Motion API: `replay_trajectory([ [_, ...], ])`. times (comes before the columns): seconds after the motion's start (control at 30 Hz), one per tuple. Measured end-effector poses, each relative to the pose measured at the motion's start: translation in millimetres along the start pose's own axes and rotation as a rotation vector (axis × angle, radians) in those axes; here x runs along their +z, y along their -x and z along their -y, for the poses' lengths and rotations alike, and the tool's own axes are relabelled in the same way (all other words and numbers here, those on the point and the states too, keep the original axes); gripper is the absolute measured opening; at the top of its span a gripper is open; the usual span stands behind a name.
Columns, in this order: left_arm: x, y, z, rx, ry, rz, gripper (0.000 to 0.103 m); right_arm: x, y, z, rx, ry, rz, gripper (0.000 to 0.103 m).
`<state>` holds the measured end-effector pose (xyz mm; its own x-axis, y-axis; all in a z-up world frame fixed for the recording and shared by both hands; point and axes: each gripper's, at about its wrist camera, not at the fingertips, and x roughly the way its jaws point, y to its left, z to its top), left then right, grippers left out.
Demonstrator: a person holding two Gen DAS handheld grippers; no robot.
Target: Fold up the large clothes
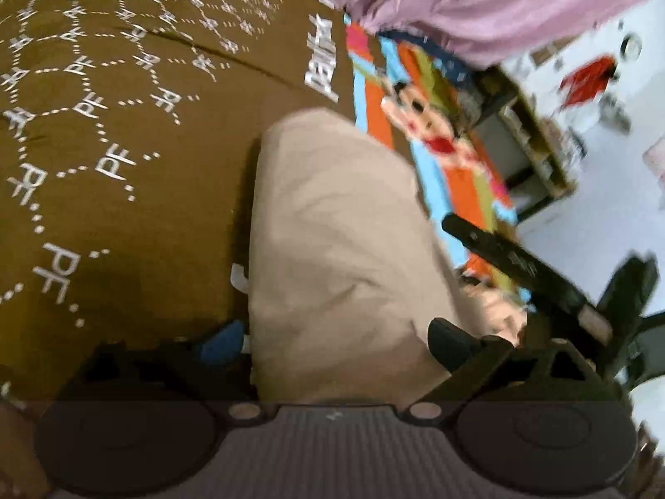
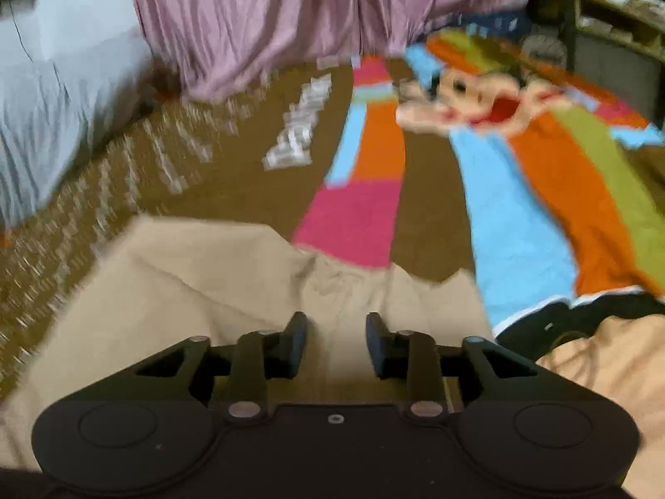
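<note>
A beige garment [image 1: 332,249] lies on a brown patterned bedspread [image 1: 104,124]. In the left wrist view it fills the gap between my left gripper's [image 1: 336,345] fingers, which stand wide apart on either side of the cloth. My right gripper [image 2: 336,343] hovers over the same beige garment [image 2: 208,282], fingers parted with only cloth seen beneath the gap. The right gripper's black body [image 1: 519,262] shows at the right of the left wrist view. Both views are motion-blurred.
A striped cartoon blanket [image 2: 519,208] lies to the right on the bed. A pink curtain [image 2: 291,12] hangs at the far side. A pale grey sheet [image 2: 41,104] is at the left. A shelf [image 1: 532,137] and white floor lie beyond the bed.
</note>
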<state>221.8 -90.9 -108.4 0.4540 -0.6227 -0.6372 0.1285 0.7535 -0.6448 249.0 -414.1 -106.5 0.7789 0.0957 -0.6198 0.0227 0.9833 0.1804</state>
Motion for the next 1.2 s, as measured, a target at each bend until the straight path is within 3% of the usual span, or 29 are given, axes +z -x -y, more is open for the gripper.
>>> replay_trajectory([
  [0.07,-4,19,-7,-0.021,0.035,0.048,0.099,4,26,-14,0.036,0.034,0.060,0.058],
  [0.2,-11,52,-25,-0.001,0.106,0.111,0.100,-6,62,-46,0.124,0.121,0.072,0.059],
  [0.33,-13,60,-30,0.049,0.102,0.111,0.100,-33,81,-79,0.200,0.239,0.027,0.059],
  [0.37,-13,60,-30,0.055,0.100,0.109,0.100,-42,83,-88,0.205,0.287,0.013,0.057],
  [0.47,-18,58,-28,0.058,0.100,0.103,0.100,-66,88,-102,0.113,0.344,0.024,0.056],
  [0.67,-25,55,-21,0.074,0.089,0.086,0.100,-90,71,-81,0.090,0.225,0.031,0.054],
  [0.83,-20,53,-14,0.087,0.049,0.076,0.103,-86,79,-72,0.082,0.175,0.022,0.055],
  [0.9,-10,42,-8,0.113,-0.002,0.037,0.103,-79,94,-61,0.079,0.130,0.062,0.056],
  [1.0,7,25,-2,0.132,-0.064,0.005,0.103,-66,111,-37,0.008,0.088,0.140,0.065],
  [1.13,23,0,-2,0.095,-0.070,-0.051,0.103,-42,104,14,-0.042,-0.007,0.101,0.078],
  [1.2,26,-12,-3,0.079,-0.068,-0.082,0.102,-32,89,43,-0.049,-0.078,0.042,0.087],
])
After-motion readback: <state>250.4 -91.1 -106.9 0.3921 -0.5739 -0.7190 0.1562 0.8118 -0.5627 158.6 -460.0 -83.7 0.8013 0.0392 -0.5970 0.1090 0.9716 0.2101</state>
